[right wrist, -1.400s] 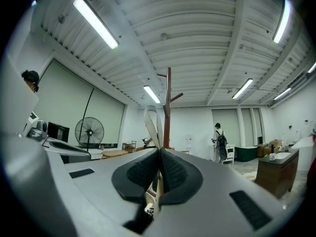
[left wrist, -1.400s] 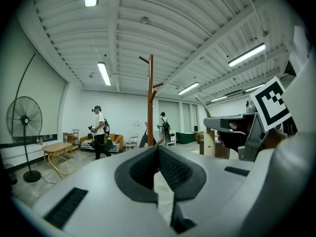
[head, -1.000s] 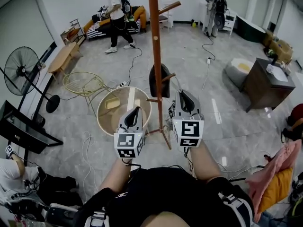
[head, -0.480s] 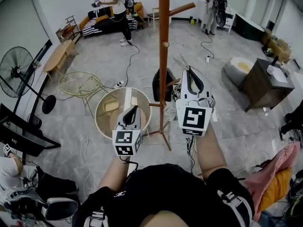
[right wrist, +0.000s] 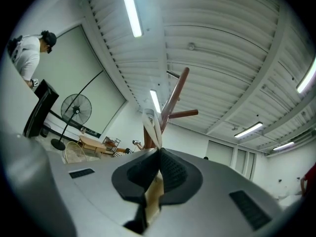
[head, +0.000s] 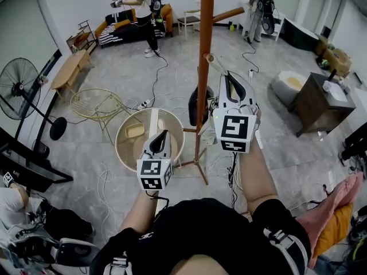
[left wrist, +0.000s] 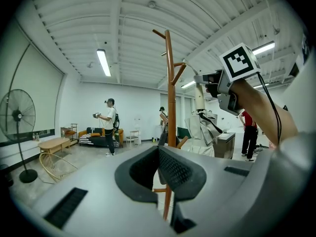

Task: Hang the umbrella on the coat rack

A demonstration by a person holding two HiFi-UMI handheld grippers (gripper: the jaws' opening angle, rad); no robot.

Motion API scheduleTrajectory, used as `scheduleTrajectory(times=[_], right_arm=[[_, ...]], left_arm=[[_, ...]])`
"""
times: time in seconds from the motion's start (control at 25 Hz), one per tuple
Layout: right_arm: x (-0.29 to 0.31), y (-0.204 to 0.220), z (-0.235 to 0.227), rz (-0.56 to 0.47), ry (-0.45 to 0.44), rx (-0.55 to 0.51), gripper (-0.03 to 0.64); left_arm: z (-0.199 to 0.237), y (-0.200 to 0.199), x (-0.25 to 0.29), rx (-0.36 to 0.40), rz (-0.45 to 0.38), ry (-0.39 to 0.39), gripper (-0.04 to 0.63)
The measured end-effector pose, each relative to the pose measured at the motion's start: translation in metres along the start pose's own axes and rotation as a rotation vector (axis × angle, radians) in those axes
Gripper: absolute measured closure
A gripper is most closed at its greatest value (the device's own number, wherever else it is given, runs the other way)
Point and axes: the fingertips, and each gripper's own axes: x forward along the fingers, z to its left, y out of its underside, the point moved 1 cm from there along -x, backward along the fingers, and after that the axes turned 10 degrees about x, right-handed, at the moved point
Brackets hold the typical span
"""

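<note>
The brown wooden coat rack (head: 204,67) stands right in front of me, with a short peg (head: 210,57) on its pole. My right gripper (head: 228,76) is raised beside that peg and shut on the umbrella's pale strap (head: 219,67), which reaches up to the peg. In the right gripper view the strap loop (right wrist: 152,125) sticks out of the shut jaws (right wrist: 159,154) before the rack's top (right wrist: 173,105). The left gripper view shows the pale folded umbrella (left wrist: 203,130) hanging below the right gripper (left wrist: 201,78). My left gripper (head: 165,133) is lower left, shut and holding nothing.
A round wooden table (head: 123,145) stands left of the rack's base, a dark object (head: 198,105) behind it. A yellow wire chair (head: 97,102), a standing fan (head: 20,87), a dark cabinet (head: 321,99) and floor cables surround me. People (head: 144,7) stand far off.
My right gripper has risen with the strap and moved in toward the peg on the pole. The left gripper has stayed low at about the same spot.
</note>
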Motion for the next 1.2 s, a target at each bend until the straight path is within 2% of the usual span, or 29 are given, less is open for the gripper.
scheduleTrajectory(times=[0.36, 0.76, 0.92, 1.08, 1.2], right_arm=[[0.019, 0.01, -0.009, 0.044, 0.013, -0.067, 0.6], [0.022, 0.061, -0.003, 0.13, 0.009, -0.058, 0.598], [0.024, 0.075, 0.006, 0.119, -0.001, 0.03, 0.594], [0.017, 0.083, 0.016, 0.085, -0.03, 0.116, 0.561], [0.015, 0.067, 0.031, 0.043, -0.065, 0.205, 0.569]], left_arm=[[-0.003, 0.003, 0.007, -0.008, 0.019, -0.005, 0.578], [-0.009, 0.028, 0.015, -0.017, 0.039, -0.001, 0.578], [-0.01, 0.036, 0.019, -0.016, 0.046, 0.01, 0.578], [-0.016, 0.05, 0.018, -0.019, 0.063, 0.024, 0.578], [0.005, 0.044, 0.015, -0.021, 0.068, 0.032, 0.578]])
